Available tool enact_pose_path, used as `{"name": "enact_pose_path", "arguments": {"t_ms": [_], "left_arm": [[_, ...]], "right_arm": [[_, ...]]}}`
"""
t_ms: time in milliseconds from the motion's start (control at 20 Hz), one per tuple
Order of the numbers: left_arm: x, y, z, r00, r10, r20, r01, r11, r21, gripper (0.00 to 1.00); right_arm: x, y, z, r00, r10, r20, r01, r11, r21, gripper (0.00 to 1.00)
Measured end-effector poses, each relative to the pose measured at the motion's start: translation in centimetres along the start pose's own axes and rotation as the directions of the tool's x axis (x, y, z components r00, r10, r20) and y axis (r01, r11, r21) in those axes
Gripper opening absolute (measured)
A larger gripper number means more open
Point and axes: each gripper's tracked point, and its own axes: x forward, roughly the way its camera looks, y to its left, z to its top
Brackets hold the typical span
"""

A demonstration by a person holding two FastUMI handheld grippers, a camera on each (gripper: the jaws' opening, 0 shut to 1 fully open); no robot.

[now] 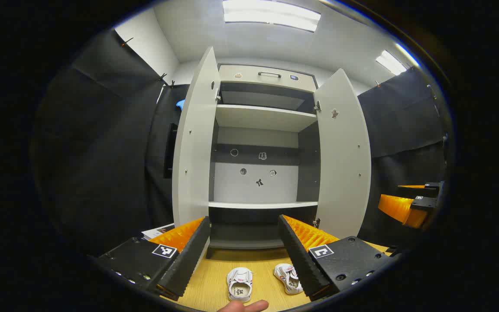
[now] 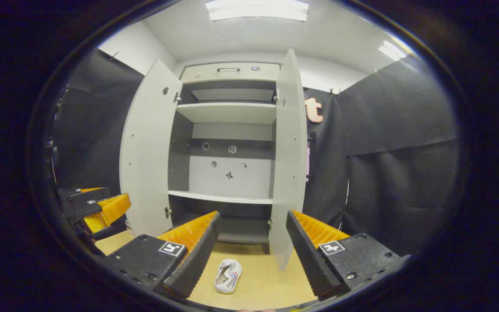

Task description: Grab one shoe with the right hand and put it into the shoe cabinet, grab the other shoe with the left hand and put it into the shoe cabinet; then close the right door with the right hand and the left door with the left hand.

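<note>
Both grippers' jaws spread; two shoes (image 1: 239, 284) on floor (image 1: 215, 277) before open cabinet (image 1: 258, 117).

I count two white shoes on the wooden floor, one (image 1: 239, 284) to the left and one (image 1: 288, 278) to the right. One shoe cabinet (image 1: 260, 151) stands beyond them with two doors, the left door (image 1: 195, 143) and the right door (image 1: 342, 156), both swung wide. Inside I make out two pale shelves, an upper (image 1: 264, 117) and a lower (image 1: 262, 204). Two ceiling lights (image 1: 271, 15) glow overhead.
</note>
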Motion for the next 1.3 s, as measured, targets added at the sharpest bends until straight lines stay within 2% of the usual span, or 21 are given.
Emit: {"name": "enact_pose_path", "arguments": {"t_ms": [500,1300], "left_arm": [[-0.1,-0.1,0.6,1.000,-0.013,0.013,0.013,1.000,0.002,0.95],[0.4,0.4,0.1,1.000,-0.007,0.003,0.007,1.000,0.002,0.95]], "right_arm": [[-0.4,0.5,0.9,1.000,-0.005,0.021,0.005,1.000,0.005,0.98],[1.0,1.6,-0.9,1.000,0.010,-0.027,-0.010,1.000,0.004,0.98]]}}
